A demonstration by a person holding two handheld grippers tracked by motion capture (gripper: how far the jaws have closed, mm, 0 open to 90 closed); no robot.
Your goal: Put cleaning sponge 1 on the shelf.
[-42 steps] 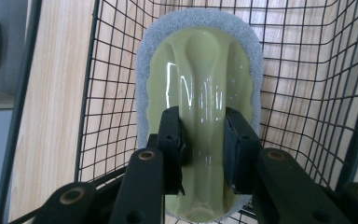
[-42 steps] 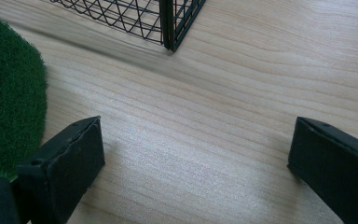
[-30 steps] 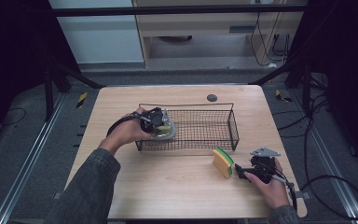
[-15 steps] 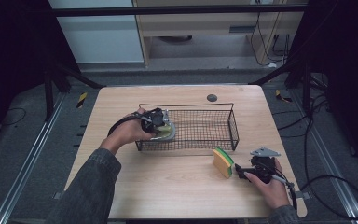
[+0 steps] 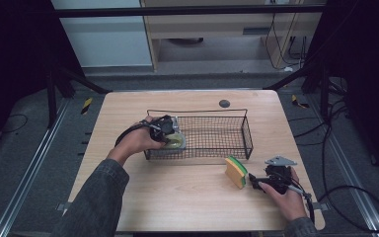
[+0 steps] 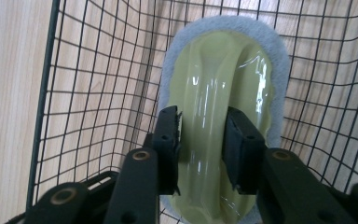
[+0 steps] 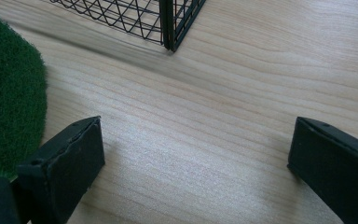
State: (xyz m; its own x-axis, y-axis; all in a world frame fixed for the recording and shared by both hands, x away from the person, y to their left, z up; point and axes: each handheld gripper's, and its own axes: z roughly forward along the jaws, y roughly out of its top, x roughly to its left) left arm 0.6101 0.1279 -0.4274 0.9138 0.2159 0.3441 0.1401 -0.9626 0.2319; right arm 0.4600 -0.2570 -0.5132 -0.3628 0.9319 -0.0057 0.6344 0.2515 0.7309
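Scrubber (image 6: 223, 93) in the basket's (image 5: 249, 136) left end, handle lengthwise between my left gripper's (image 6: 201, 149) loosening jaws; my right gripper (image 7: 193, 158) gapes empty beside the sponge (image 5: 236, 172).

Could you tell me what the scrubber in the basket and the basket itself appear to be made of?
Scrubber: glossy pale green handle, apparently moulded plastic by its sharp highlights, on a matte, fuzzy grey pad, likely foam or felt. Basket: thin dark wire welded in a grid, probably coated metal.
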